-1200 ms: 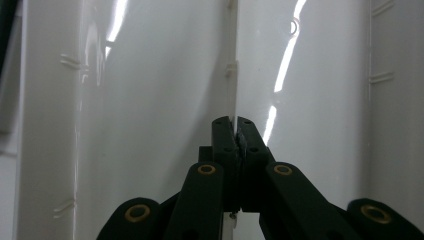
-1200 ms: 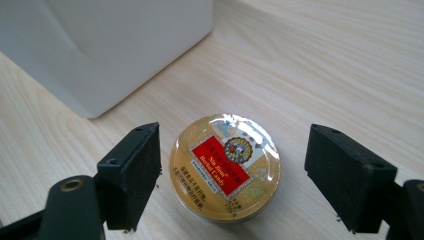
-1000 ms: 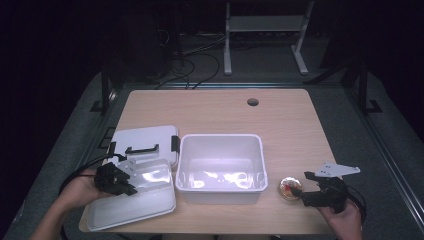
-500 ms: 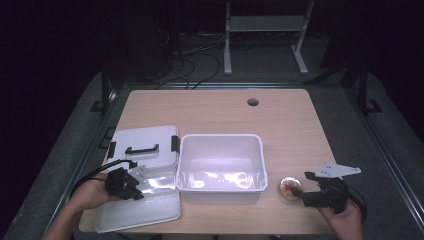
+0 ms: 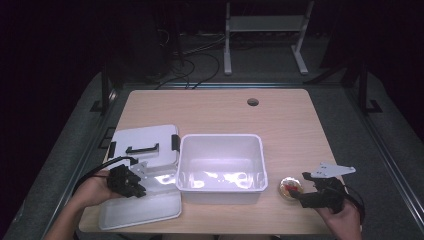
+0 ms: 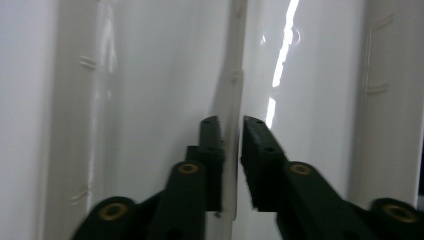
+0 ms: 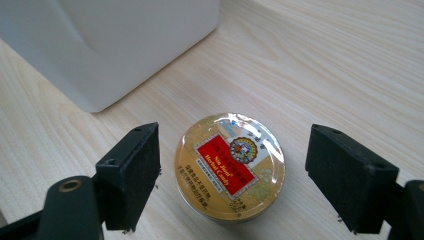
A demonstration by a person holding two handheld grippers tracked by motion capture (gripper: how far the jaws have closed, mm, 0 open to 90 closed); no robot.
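On the wooden table (image 5: 215, 107) a white plastic bin (image 5: 220, 166) sits a little toward the six o'clock edge. At its nine o'clock side lies a white lid with a black handle (image 5: 145, 146), and below that, toward seven o'clock, a second flat white lid (image 5: 142, 212) lies partly over the table edge.

The left gripper (image 5: 134, 186) is held over that second lid at about its twelve o'clock edge. In the left gripper view its two black jaws stand either side of a thin white rim (image 6: 233, 100) that runs between them; the jaws have just been opening a little, a sliver of space shows beside the right pad, and the left pad is close against the plastic. Whether it still presses I cannot tell.

At the bin's four o'clock corner, just apart from the wall, lies a round gold candy tin (image 7: 229, 165) with a red label. The right gripper (image 7: 232, 182) is level with it, jaws spread wide, one on each side of the tin and neither touching.
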